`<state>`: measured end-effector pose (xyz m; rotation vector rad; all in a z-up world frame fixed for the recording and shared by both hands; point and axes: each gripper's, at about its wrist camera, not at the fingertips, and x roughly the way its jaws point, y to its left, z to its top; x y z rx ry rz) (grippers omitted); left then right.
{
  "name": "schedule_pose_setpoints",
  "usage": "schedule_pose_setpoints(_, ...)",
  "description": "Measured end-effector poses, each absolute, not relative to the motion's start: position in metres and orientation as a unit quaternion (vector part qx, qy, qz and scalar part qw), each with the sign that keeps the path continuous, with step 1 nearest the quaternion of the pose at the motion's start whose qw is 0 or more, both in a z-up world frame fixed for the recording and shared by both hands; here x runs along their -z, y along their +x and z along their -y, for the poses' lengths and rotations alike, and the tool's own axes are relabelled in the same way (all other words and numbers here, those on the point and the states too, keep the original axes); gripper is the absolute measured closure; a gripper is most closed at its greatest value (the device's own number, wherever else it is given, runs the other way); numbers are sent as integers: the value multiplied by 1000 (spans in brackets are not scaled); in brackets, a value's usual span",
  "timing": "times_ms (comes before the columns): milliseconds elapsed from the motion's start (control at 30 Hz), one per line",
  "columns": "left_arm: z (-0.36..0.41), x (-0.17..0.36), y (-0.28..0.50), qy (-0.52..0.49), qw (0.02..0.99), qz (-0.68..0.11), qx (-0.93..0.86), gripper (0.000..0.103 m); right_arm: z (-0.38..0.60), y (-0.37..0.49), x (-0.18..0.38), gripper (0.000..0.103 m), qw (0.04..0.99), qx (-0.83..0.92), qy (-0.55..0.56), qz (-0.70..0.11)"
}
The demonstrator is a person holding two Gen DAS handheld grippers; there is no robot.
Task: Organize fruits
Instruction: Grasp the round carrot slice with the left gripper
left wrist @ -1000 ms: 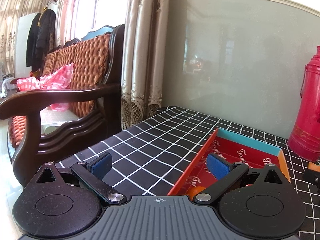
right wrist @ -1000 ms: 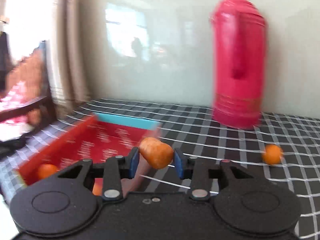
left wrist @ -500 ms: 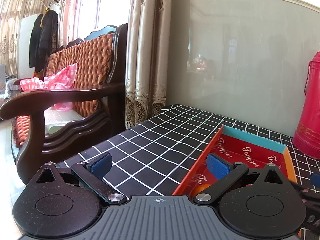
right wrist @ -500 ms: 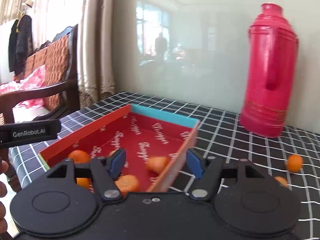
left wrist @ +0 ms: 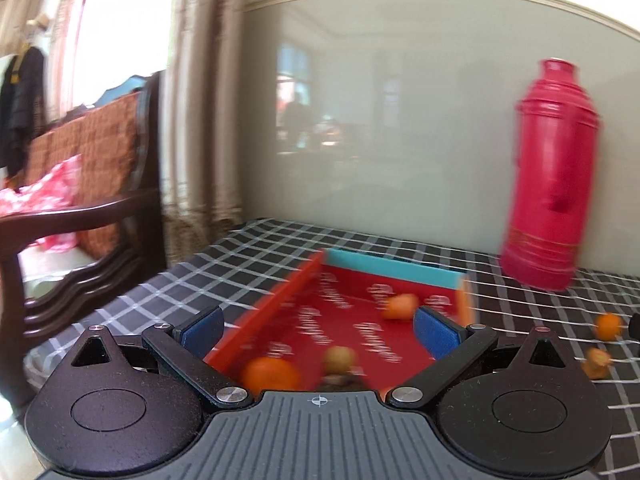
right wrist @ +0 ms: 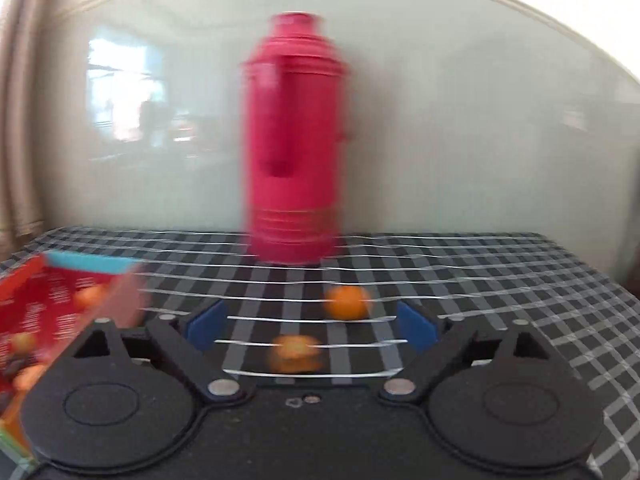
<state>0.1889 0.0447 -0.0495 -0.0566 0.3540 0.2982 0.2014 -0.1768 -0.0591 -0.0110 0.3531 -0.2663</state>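
Observation:
A red tray [left wrist: 276,300] with a teal far wall lies on the checked tablecloth; it also shows at the left of the right wrist view [right wrist: 24,296]. Small orange fruits lie in it, such as one near the far end [left wrist: 400,306] and one near my jaws [left wrist: 270,374]. My left gripper [left wrist: 318,330] is open and empty over the tray. My right gripper [right wrist: 310,328] is open and empty above the cloth. Two orange fruits lie on the cloth between its jaws: one farther [right wrist: 347,302], one nearer [right wrist: 294,354]. Both views are blurred.
A tall red thermos [right wrist: 296,148] stands at the back against the wall; it also shows in the left wrist view [left wrist: 552,184]. Two loose fruits [left wrist: 608,326] lie right of the tray. A wooden armchair [left wrist: 88,208] stands left of the table.
My right gripper let its orange fruit go into the tray, opened wide and swung right toward the loose fruits. My left gripper turned right, over the tray.

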Motion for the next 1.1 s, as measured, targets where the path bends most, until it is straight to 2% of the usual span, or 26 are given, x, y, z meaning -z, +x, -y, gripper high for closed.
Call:
schedule_pose_setpoints(167, 0, 51, 195, -6, 980, -177, -88, 3, 214, 188, 60, 6, 959, 238, -4, -153)
schedule_pose_setpoints(533, 89, 68, 226, 31, 974, -225, 28, 3, 271, 165, 66, 6, 909, 392, -1, -138)
schedule_pose_setpoints(833, 150, 86, 262, 52, 965, -250, 63, 3, 300, 164, 73, 6, 907, 391, 4, -158)
schedule_pose_setpoints(1100, 171, 101, 279, 63, 958, -273, 60, 3, 301, 164, 72, 6, 912, 376, 15, -164)
